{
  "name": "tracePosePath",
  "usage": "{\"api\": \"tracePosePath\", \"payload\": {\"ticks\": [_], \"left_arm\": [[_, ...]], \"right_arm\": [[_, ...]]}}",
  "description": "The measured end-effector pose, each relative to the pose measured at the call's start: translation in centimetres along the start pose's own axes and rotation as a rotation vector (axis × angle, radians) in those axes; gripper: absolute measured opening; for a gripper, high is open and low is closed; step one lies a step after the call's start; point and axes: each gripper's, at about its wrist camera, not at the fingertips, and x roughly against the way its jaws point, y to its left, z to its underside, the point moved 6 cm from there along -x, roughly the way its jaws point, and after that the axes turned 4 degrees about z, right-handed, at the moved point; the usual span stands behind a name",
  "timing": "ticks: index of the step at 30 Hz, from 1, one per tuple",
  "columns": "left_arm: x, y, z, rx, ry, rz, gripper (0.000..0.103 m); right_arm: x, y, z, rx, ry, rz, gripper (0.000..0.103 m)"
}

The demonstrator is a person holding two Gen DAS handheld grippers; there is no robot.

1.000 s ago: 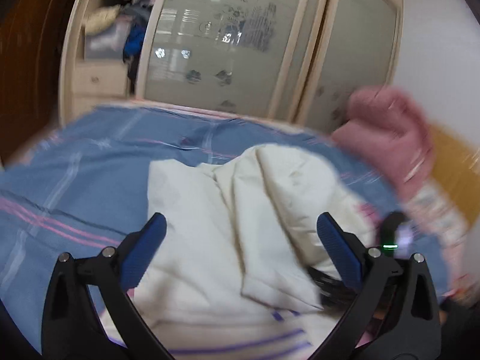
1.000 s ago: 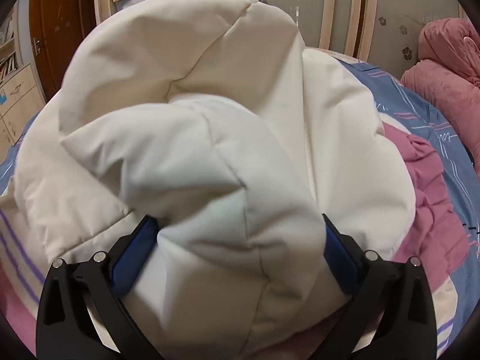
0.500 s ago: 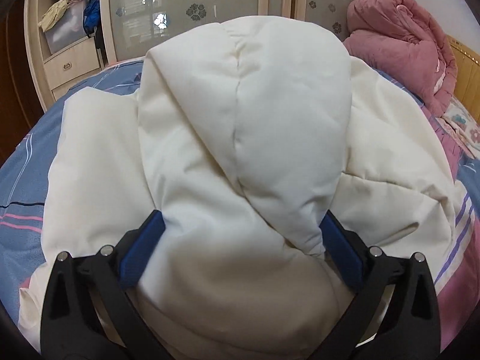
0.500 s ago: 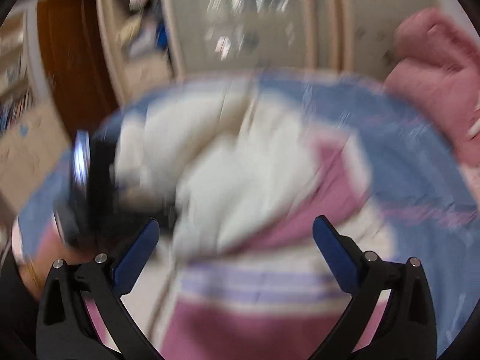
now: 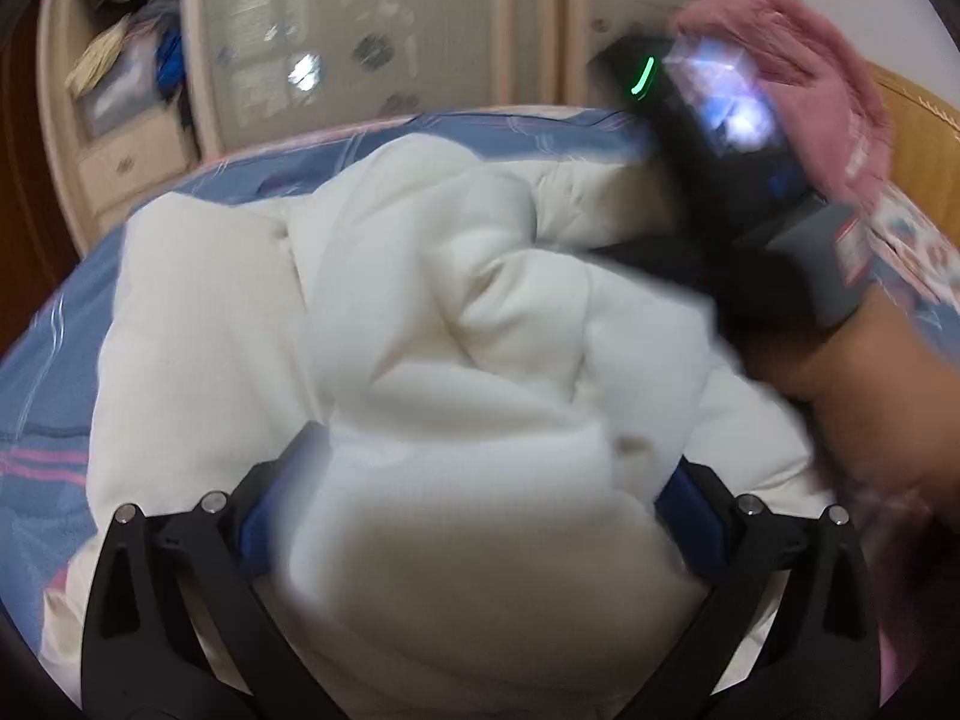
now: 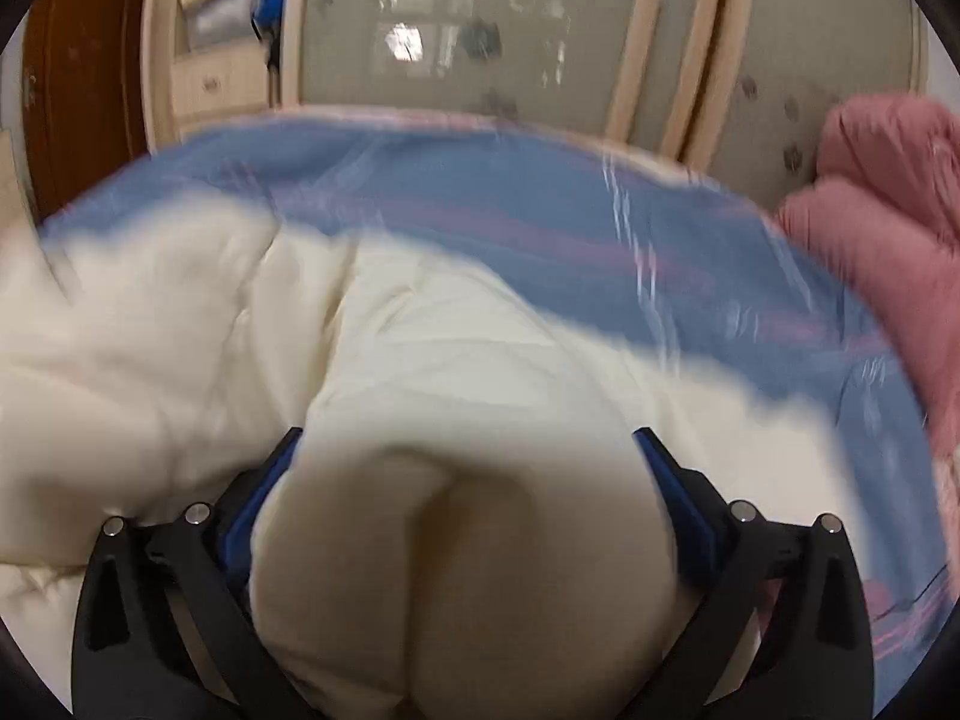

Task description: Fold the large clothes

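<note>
A puffy cream padded jacket (image 5: 420, 276) lies bunched on the blue striped bed sheet (image 5: 48, 372). My left gripper (image 5: 480, 480) has its blue-padded fingers spread wide, with a thick fold of the jacket bulging between them. In the right wrist view the same jacket (image 6: 450, 348) fills the gap of my right gripper (image 6: 468, 444), whose fingers are equally wide apart. A hand (image 5: 870, 372) holds the right gripper's black housing (image 5: 738, 180) over the jacket's right side. Both views are motion-blurred.
A pink quilt (image 6: 882, 180) is heaped at the bed's right, against a wooden headboard (image 5: 918, 114). Behind the bed stand a glass-fronted wardrobe (image 6: 480, 30) and open shelves with drawers (image 5: 132, 156). A brown door (image 6: 78, 78) is at far left.
The right gripper, which swung clear half a second ago, is back on the jacket at its right side. The left gripper stayed on the jacket, and the hood shape has crumpled into folds.
</note>
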Motion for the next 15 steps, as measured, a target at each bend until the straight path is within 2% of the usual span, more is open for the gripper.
{"api": "tracePosePath", "payload": {"ticks": [2,5,6,7,9,12,13,15], "left_arm": [[0.3,0.0,0.0,0.002,-0.012,0.0,0.101],[3.4,1.0,-1.3,0.128,-0.128,0.138,0.101],[5.2,1.6,-2.3,0.201,-0.194,0.206,0.101],[6.4,2.2,-3.2,0.244,-0.238,0.229,0.101],[7.1,2.8,-4.8,0.263,-0.261,0.178,0.101],[4.8,3.5,-7.6,0.238,-0.205,0.05,0.101],[3.9,3.8,-8.4,0.252,-0.19,0.027,0.101],[1.4,4.7,-9.2,0.303,-0.138,0.029,0.101]], "right_arm": [[-0.2,-0.1,-0.2,0.007,0.003,0.002,0.102],[-0.5,-0.6,-0.5,-0.009,0.007,-0.017,0.102],[-0.4,-0.6,-0.3,-0.009,0.003,-0.016,0.102],[-0.4,-0.6,-0.2,-0.01,-0.004,-0.014,0.102],[-0.4,-0.3,-0.1,-0.015,-0.013,-0.014,0.102],[0.2,0.2,0.6,-0.029,-0.014,-0.032,0.102],[0.3,0.1,0.7,-0.038,-0.015,-0.043,0.102],[0.4,-0.2,0.8,-0.057,-0.019,-0.062,0.102]]}}
